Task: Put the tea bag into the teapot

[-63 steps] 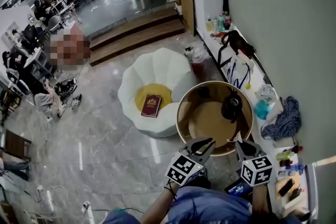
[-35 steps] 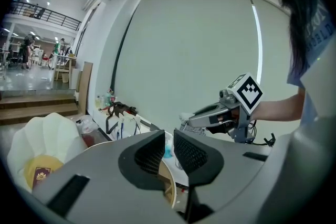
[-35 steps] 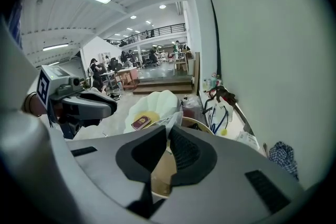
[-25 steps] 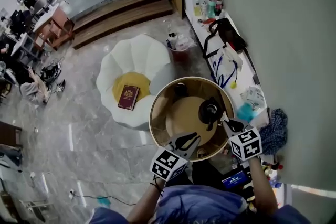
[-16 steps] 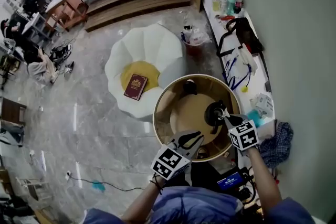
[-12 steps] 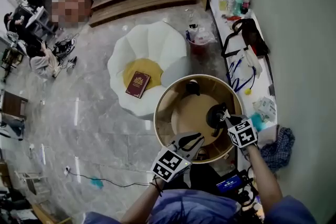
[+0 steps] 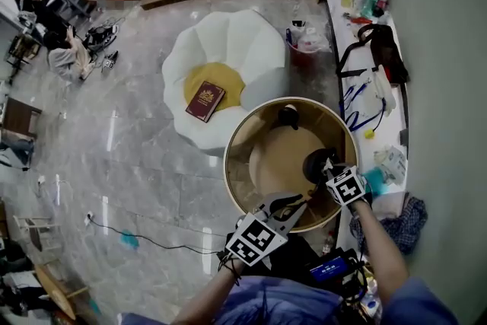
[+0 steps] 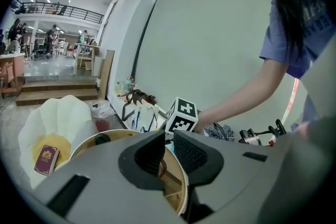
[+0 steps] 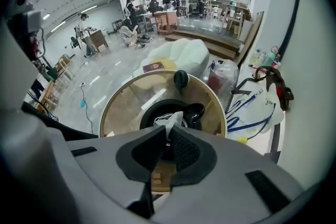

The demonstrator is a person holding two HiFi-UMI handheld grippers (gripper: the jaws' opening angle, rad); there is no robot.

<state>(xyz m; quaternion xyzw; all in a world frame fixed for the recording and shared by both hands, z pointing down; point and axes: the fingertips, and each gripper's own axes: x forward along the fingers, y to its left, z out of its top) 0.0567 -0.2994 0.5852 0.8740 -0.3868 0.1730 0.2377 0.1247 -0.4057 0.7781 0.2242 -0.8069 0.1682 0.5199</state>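
- The step in hand, as I judge it, is the drop. The right claw [image 7: 326,164] hangs over the black teapot [image 7: 310,162], which stands at 3 o'clock on the round bench [image 7: 237,164].
- To do it well, the claw should go straight down until the bag is inside the ring of the mouth, and only then spread its pads.
- The bag looks light and limp. If it is released too high, it may catch on the rim or fall beside the pot.
- The descent should be slow near the mouth, so that the tips do not knock the pot or push it sideways.
- The right claw is almost pressed together and pinches the white tea bag [image 9: 172,119]. The bag sticks out past the tips, toward 12 o'clock in the right gripper view.
- In that view the bag lies in front of the pot's dark open mouth, near its centre. I cannot tell whether it already touches the rim.
- The left claw [image 7: 293,203] is at the bench rim at 6 o'clock, apart from the pot. Its pads are nearly together with nothing between them.
- A black knobbed piece [image 7: 288,116], perhaps the lid, lies at 12 o'clock on the bench, away from the pot.
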